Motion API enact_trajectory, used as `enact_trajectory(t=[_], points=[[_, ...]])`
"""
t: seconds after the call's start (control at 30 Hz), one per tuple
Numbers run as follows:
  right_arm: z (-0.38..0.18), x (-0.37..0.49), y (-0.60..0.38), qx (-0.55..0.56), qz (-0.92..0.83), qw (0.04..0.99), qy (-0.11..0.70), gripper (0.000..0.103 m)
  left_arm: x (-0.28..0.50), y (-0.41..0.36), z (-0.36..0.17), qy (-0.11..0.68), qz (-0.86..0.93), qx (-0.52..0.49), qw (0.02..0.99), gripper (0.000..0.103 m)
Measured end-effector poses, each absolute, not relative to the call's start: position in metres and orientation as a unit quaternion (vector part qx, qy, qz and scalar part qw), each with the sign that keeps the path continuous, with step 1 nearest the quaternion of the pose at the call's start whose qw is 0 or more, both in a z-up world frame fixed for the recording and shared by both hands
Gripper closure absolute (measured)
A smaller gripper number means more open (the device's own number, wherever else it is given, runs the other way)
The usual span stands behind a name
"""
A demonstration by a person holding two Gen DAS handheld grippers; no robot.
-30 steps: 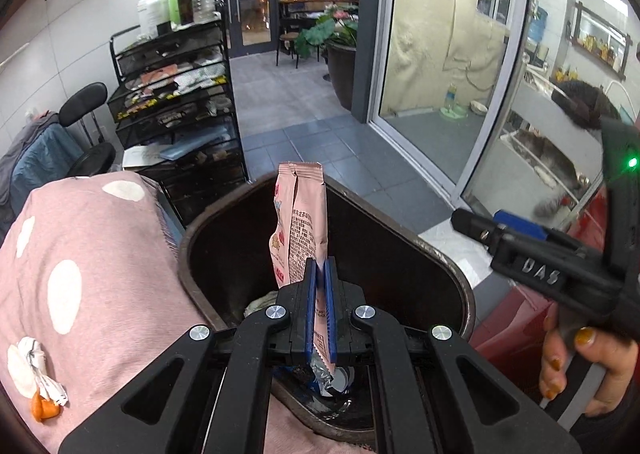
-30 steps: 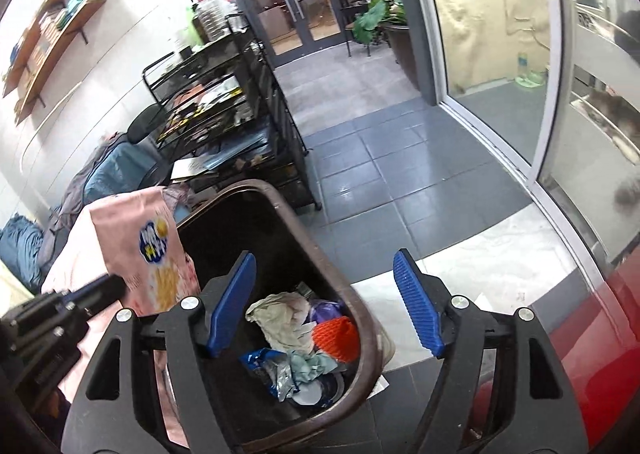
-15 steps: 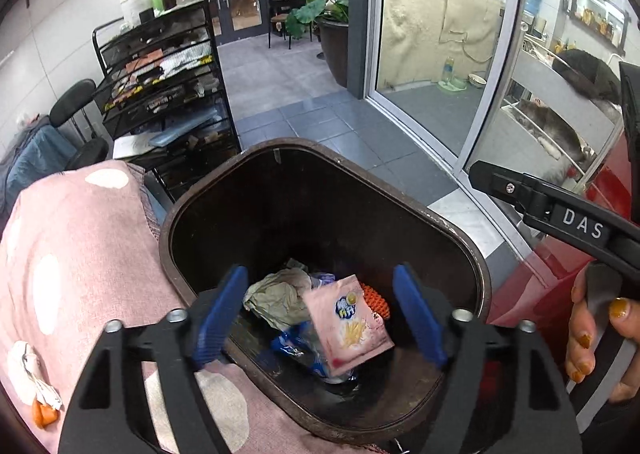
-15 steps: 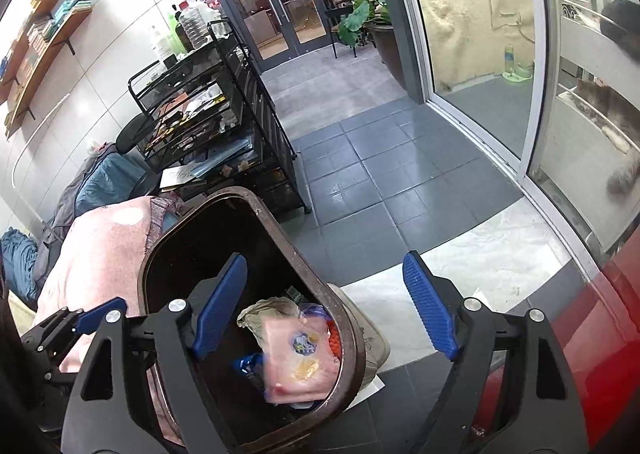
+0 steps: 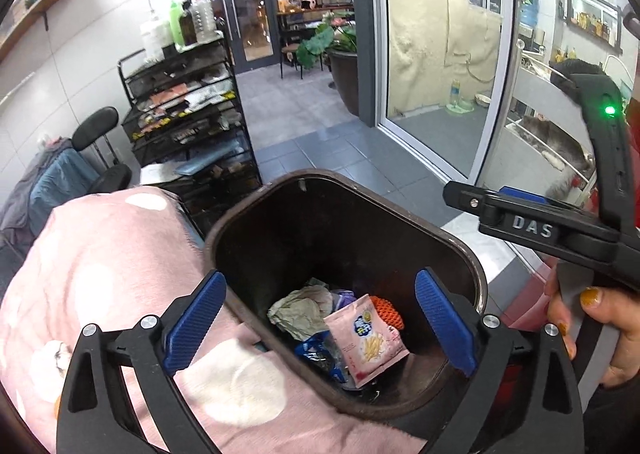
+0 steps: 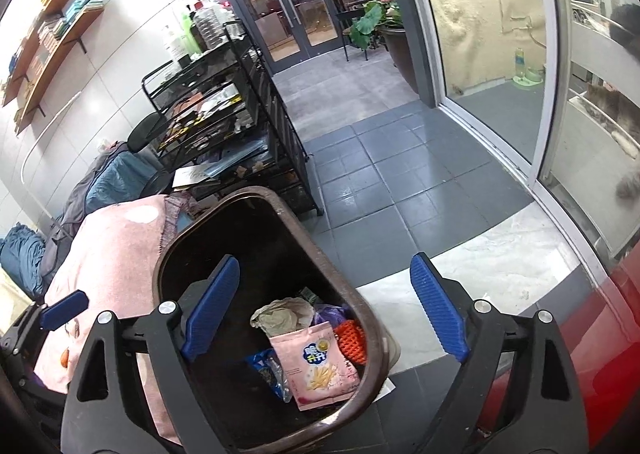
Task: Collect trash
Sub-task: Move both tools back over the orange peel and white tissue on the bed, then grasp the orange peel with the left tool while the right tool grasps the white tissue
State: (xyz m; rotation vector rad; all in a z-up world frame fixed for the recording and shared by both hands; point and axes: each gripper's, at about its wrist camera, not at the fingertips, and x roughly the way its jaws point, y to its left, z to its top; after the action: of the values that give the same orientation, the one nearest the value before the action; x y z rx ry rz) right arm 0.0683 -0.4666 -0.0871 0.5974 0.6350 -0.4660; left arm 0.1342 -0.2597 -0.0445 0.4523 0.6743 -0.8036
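Your left gripper (image 5: 320, 318) is hanging over the brown trash bin (image 5: 256, 230) in the lower middle of the left wrist view, and its jaws are spreading wide, blue pads (image 5: 444, 318) far apart with nothing caught between them. The pink snack packet (image 5: 366, 338) is lying inside the bin, flat on top of the other rubbish: a crumpled beige paper (image 5: 300, 312) to its upper left, an orange mesh ball (image 5: 386, 312) to its upper right, a blue wrapper (image 5: 316, 356) at its lower left. No pad is touching any of it.

Your right gripper (image 6: 322, 310) is also opening, and nothing is sitting between its jaws; in the right wrist view its left pad is showing over the bin's dark interior and its right pad over the pale floor strip at lower right. The same pink packet (image 6: 316, 366) is showing in the bin (image 6: 372, 334) at lower centre. In the left wrist view your right hand (image 5: 600, 334) is gripping that tool's handle at the right edge. A pink spotted blanket (image 5: 100, 254) is lying against the bin's left side.
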Motion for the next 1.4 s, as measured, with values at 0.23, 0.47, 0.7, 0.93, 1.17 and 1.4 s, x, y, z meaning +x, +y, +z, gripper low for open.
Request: enact_trajectory(t=[0.23,0.47,0.7,0.93,1.17,1.4], points=[[-0.081,0.084,-0.44,0.27,-0.178,0.893,0.313,0.016,0.135,-0.214,-0.037,0.312,-0.35,0.192,0.862,0.008],[-0.072,0.113,-0.389,0.238,-0.102,0.908,0.33,0.016,0.162,-0.142,-0.039,0.34,-0.279,0.163,0.883,0.007],[-0.062,0.145,-0.328,0.196,-0.018,0.918,0.345,0.016,0.195,-0.062,-0.045,0.375,-0.185,0.14,0.898,0.007],[-0.053,0.165,-0.277,0.159,0.039,0.921,0.354,0.016,0.235,-0.014,-0.069,0.413,-0.134,0.197,0.879,0.008],[-0.046,0.182,-0.232,0.131,0.076,0.918,0.366,0.016,0.267,-0.001,-0.095,0.443,-0.137,0.249,0.85,0.019],[-0.043,0.201,-0.203,0.111,0.1,0.915,0.375,0.016,0.256,-0.003,-0.098,0.437,-0.153,0.246,0.851,0.068]])
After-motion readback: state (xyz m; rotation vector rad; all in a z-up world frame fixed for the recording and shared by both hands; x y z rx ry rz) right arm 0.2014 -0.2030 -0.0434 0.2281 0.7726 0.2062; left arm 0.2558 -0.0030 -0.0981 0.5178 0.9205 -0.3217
